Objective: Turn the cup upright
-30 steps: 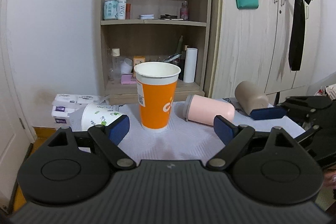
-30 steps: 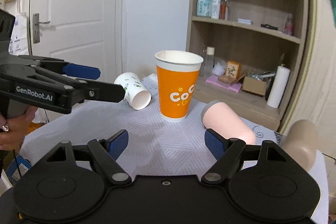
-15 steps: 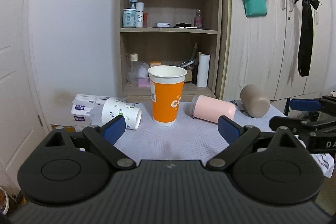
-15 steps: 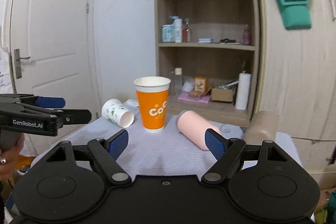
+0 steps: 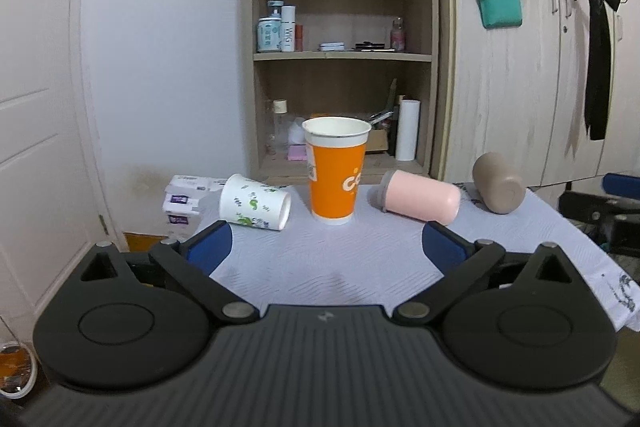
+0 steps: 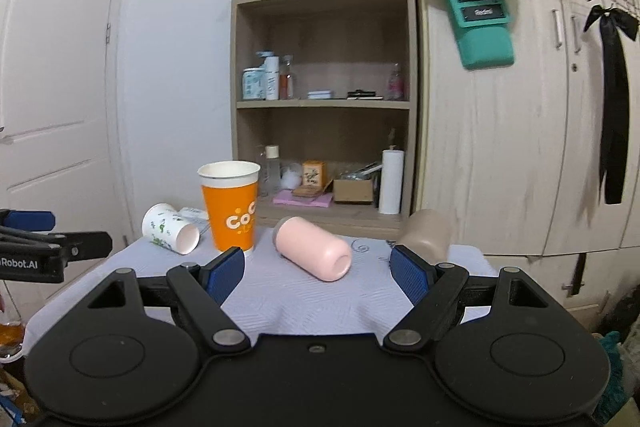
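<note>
An orange paper cup (image 5: pixel 336 171) (image 6: pixel 230 205) stands upright on the white-clothed table (image 5: pixel 328 259) (image 6: pixel 288 291). A white leaf-print paper cup (image 5: pixel 254 203) (image 6: pixel 170 234) lies on its side to its left. A pink cup (image 5: pixel 418 201) (image 6: pixel 314 253) and a brown cup (image 5: pixel 498 189) (image 6: pixel 428 233) lie on their sides to its right. My left gripper (image 5: pixel 326 251) is open and empty, held back from the cups. My right gripper (image 6: pixel 318 271) is open and empty, also held back, with the pink cup lying between its fingers farther off.
A wooden shelf unit (image 5: pixel 344 59) with bottles and a paper roll stands behind the table. A wardrobe (image 6: pixel 520 127) with a black ribbon is to the right. A white door (image 6: pixel 52 107) is on the left. Tissue packs (image 5: pixel 184 201) lie at the table's back left.
Both grippers have pulled back and away from the cups, staying open. The orange cup stays standing upright; the other cups have not moved.
</note>
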Demonstrator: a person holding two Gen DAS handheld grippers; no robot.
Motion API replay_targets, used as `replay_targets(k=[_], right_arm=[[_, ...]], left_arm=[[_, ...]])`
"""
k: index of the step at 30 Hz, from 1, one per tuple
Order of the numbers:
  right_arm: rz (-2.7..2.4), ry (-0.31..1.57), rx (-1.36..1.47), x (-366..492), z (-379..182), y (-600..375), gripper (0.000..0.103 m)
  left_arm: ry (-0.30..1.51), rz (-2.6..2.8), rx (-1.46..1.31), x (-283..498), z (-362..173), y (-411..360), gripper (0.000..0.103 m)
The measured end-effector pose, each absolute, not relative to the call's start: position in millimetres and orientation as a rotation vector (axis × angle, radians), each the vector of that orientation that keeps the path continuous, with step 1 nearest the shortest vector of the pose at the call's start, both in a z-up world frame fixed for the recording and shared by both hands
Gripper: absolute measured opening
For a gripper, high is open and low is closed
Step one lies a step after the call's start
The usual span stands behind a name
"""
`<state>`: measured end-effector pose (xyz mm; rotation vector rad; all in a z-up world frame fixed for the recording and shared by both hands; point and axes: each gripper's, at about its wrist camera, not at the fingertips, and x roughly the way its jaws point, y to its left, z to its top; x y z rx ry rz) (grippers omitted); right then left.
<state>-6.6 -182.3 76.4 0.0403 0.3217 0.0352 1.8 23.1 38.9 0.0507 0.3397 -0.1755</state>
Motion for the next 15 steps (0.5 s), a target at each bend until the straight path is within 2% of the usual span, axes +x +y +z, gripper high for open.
replay_targets(k=[5,15], right_arm=[[0.007,0.325,0.034,-13.5,76.4,-180.7,0.085],[-0.073,0.377,0.036,-15.7,72.5,-178.9,0.099]], left_arm=[[0.354,-0.158,0.044,0.7,37.6,24.5,0.103],[0.419,-0.121,0.042,2.7,32.2,27.0,0.103]])
